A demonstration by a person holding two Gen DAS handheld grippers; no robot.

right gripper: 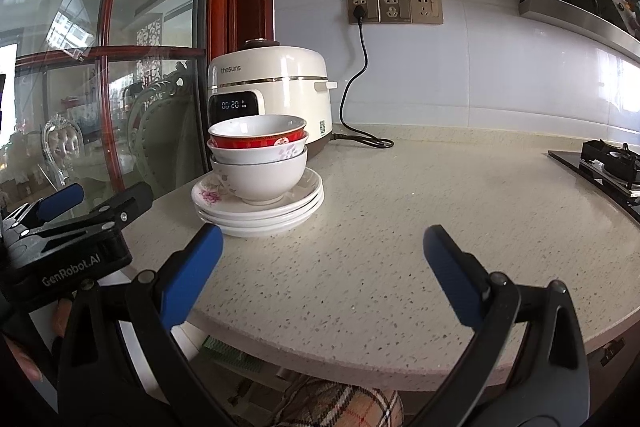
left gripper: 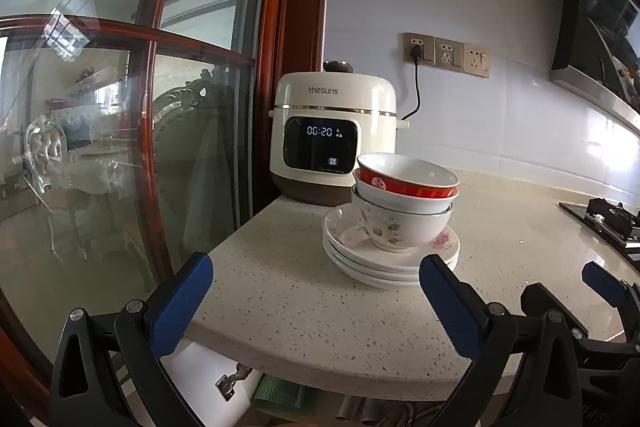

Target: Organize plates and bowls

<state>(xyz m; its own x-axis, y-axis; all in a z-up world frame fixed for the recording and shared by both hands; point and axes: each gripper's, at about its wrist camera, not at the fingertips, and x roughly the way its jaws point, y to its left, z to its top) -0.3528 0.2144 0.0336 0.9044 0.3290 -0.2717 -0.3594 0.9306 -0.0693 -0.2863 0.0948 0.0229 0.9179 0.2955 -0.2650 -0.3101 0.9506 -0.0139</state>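
A stack of white plates (left gripper: 356,259) with a pink flower print sits on the speckled countertop (left gripper: 300,307). Three nested bowls stand on it: a white floral bowl (left gripper: 396,227) at the bottom, a white one in the middle, a red-sided bowl (left gripper: 404,179) on top. The same plates (right gripper: 256,215) and bowls (right gripper: 258,155) show in the right wrist view. My left gripper (left gripper: 316,267) is open and empty, short of the stack. My right gripper (right gripper: 324,235) is open and empty over the counter, right of the stack. The left gripper also shows in the right wrist view (right gripper: 96,195).
A cream rice cooker (left gripper: 332,139) stands behind the stack, its cord (right gripper: 356,107) plugged into wall sockets (right gripper: 394,9). A gas hob (right gripper: 608,167) lies at the far right. A glass partition with a wooden frame (left gripper: 276,47) borders the counter on the left.
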